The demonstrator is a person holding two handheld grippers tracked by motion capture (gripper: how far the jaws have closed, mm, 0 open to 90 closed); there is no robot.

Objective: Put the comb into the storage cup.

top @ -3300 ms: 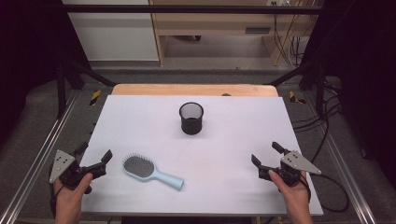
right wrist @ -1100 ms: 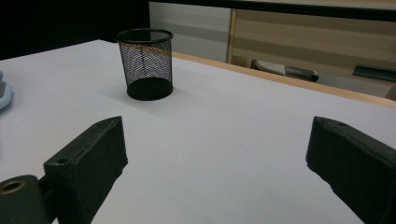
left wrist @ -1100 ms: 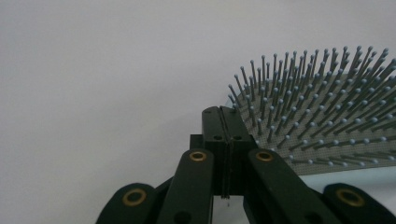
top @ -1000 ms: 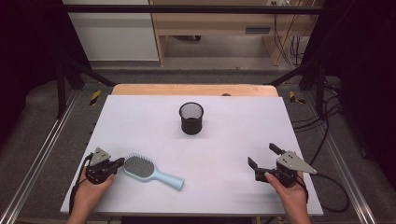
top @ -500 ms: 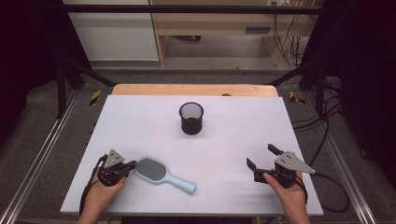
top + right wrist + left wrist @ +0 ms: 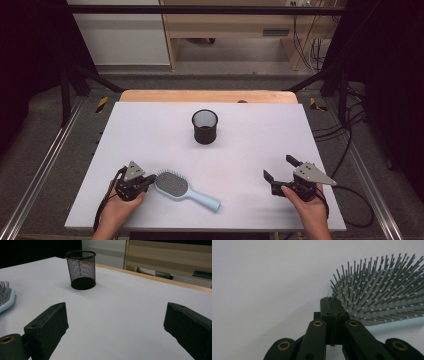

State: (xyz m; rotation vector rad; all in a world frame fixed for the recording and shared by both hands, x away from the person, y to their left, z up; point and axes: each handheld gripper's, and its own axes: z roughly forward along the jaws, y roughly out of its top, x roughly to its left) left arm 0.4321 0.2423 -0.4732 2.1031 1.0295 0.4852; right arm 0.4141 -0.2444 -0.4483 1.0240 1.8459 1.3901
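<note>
A light-blue hairbrush (image 6: pixel 173 184) lies bristles up near the table's front left, its handle pointing right and toward the front edge. My left gripper (image 6: pixel 150 181) rests on the white table (image 6: pixel 150 130) with its jaws pressed together and nothing between them. Its tip touches the left rim of the brush head. In the left gripper view the shut gripper (image 6: pixel 331 302) meets the edge of the hairbrush (image 6: pixel 382 297). My right gripper (image 6: pixel 278 167) stands open at the front right, holding nothing. In its own view the right gripper (image 6: pixel 116 315) faces the cup, with the hairbrush (image 6: pixel 5 296) at the left edge.
A black mesh pen cup (image 6: pixel 205 127) stands upright at the middle of the table, also in the right gripper view as the cup (image 6: pixel 80 270). A wooden strip (image 6: pixel 207 96) runs along the far edge. Metal rails flank the table.
My left gripper has slid right across the table, and the hairbrush has shifted right ahead of its shut tip. The right gripper has stayed put.
</note>
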